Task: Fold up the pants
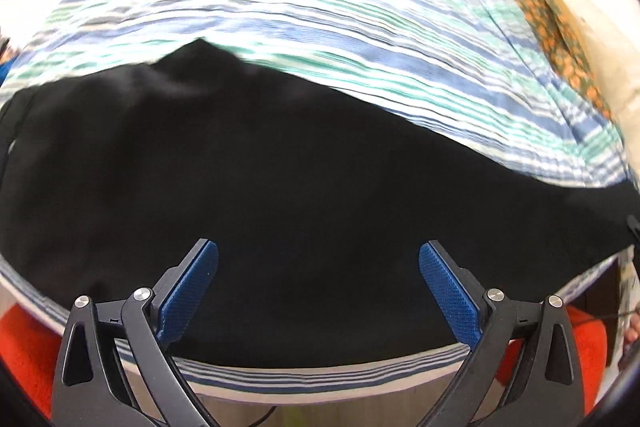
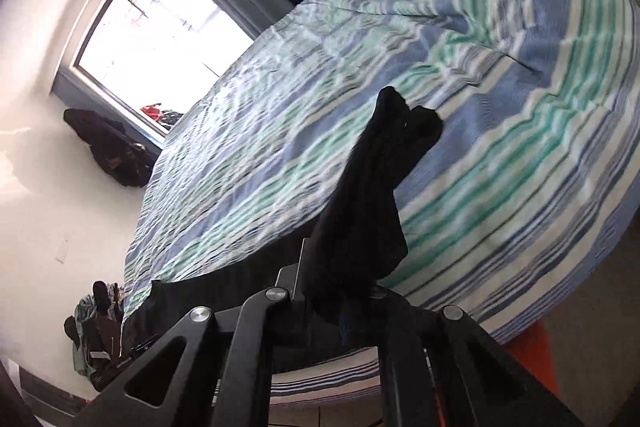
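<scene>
Black pants (image 1: 256, 179) lie spread across the near part of a bed with a blue, green and white striped cover (image 1: 320, 27). My left gripper (image 1: 318, 263) is open just above the pants near the bed's front edge, its blue pads (image 1: 192, 291) wide apart and empty. My right gripper (image 2: 340, 291) is shut on a bunch of the pants (image 2: 368, 195), lifted off the striped cover (image 2: 500, 147); the cloth hides its fingertips. The rest of the pants trails down to the left along the bed edge.
A floral pillow or blanket (image 1: 560, 39) lies at the far right of the bed. A window (image 2: 160, 27) stands behind the bed, with dark clothes (image 2: 112, 147) heaped below it. An orange rug (image 1: 24, 359) lies on the floor by the bed front.
</scene>
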Demonstrator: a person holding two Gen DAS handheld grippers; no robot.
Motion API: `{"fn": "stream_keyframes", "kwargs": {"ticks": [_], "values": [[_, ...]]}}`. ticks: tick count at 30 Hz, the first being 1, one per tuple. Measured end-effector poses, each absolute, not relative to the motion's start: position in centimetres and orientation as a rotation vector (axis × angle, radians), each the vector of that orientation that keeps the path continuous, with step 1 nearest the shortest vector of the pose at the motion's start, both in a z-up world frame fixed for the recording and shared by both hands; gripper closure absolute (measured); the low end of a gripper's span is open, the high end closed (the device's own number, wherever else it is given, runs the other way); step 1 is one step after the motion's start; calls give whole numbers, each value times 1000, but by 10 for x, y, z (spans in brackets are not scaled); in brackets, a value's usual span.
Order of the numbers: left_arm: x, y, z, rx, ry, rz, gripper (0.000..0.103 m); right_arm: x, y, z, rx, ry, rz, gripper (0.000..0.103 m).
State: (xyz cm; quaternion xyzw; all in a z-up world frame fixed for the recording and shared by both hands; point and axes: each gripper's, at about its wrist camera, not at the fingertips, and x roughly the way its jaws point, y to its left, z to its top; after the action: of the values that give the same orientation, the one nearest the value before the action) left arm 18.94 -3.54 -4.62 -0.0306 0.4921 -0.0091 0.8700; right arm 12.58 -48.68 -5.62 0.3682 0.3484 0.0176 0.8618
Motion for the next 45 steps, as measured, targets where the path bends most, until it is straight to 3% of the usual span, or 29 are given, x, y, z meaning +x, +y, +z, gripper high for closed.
{"fn": "stream_keyframes", "kwargs": {"ticks": [7,13,14,16,17,18,20,25,26,30,33,37,39,45], "values": [[171,69,-38,-251,957,95,3,190,-307,15,644,713,367,93],[162,107,-25,-273,887,119,3,228,-144,-32,516,801,464,93],[160,110,-26,-272,882,119,3,230,-121,-49,474,821,469,91],[157,116,-27,-269,875,115,3,235,-81,-91,369,934,487,72],[155,115,-26,-266,871,108,3,235,-71,-112,332,1001,508,49],[157,105,-27,-258,866,105,3,227,-68,-125,299,1028,506,42],[154,100,-25,-237,855,88,3,205,-76,-128,240,1007,506,42],[151,55,-11,-194,789,-98,5,142,-130,-99,13,857,469,26],[153,39,-11,-169,792,-146,9,128,-145,-97,-12,835,445,24],[179,-11,-34,-23,902,-222,48,88,-197,-114,32,849,318,23],[176,-26,-55,-18,976,-212,65,86,-222,-118,133,876,270,23],[177,-39,-60,24,989,-194,69,87,-229,-107,115,804,237,23],[177,-43,-63,56,995,-170,88,91,-227,-108,121,811,243,23],[160,-35,-53,93,950,-115,92,88,-226,-101,121,778,236,23]]}}
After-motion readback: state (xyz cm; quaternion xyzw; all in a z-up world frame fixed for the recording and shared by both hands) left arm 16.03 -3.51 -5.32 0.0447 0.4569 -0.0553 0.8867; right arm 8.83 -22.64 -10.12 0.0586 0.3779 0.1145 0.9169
